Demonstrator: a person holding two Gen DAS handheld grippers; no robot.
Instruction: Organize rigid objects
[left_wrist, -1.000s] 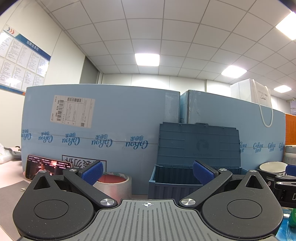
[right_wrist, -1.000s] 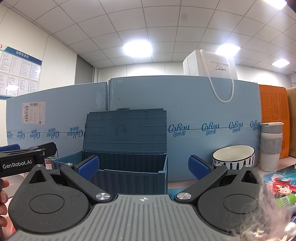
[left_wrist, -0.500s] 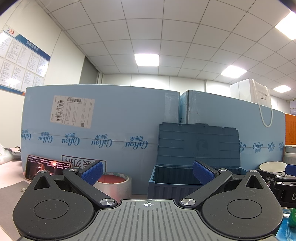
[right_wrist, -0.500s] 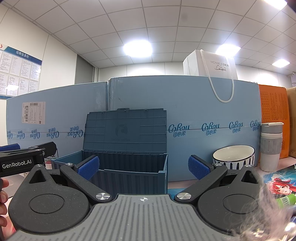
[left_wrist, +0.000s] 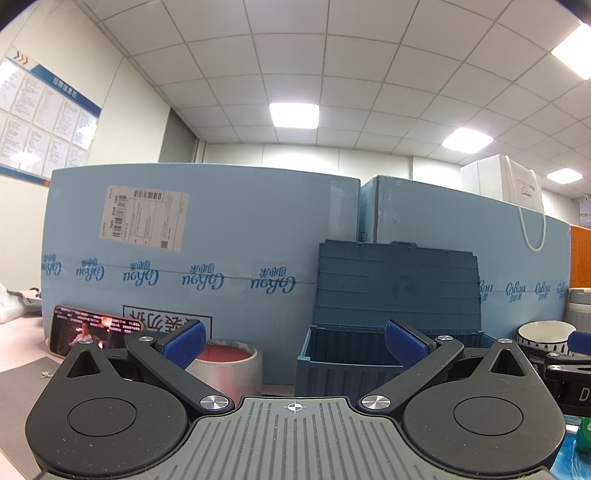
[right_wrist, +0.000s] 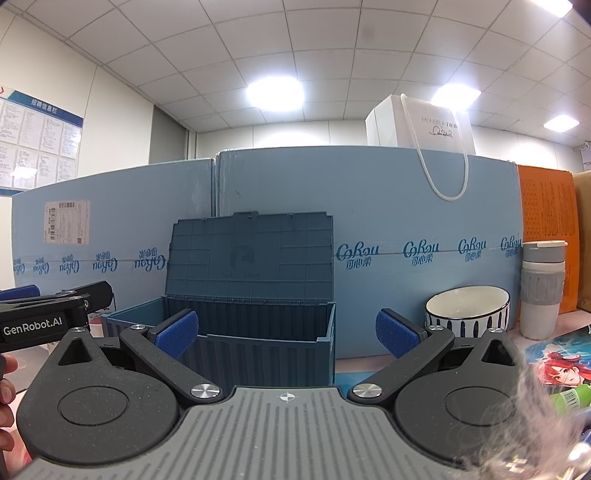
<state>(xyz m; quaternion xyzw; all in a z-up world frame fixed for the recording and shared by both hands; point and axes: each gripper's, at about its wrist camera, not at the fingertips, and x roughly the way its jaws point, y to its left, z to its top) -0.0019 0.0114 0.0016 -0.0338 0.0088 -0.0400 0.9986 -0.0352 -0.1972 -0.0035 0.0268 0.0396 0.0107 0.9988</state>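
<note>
A dark blue storage box stands open with its lid upright against the blue cartons; it also shows in the left wrist view. My right gripper is open and empty, level with the box front. My left gripper is open and empty, pointing between a tape roll and the box. A white striped bowl and a grey-white tumbler stand right of the box. A green item lies at the lower right.
Tall light-blue cartons form a wall behind everything. A phone with a lit screen leans on them at left. A white paper bag sits on top; an orange box stands at right. A picture mat covers the table at right.
</note>
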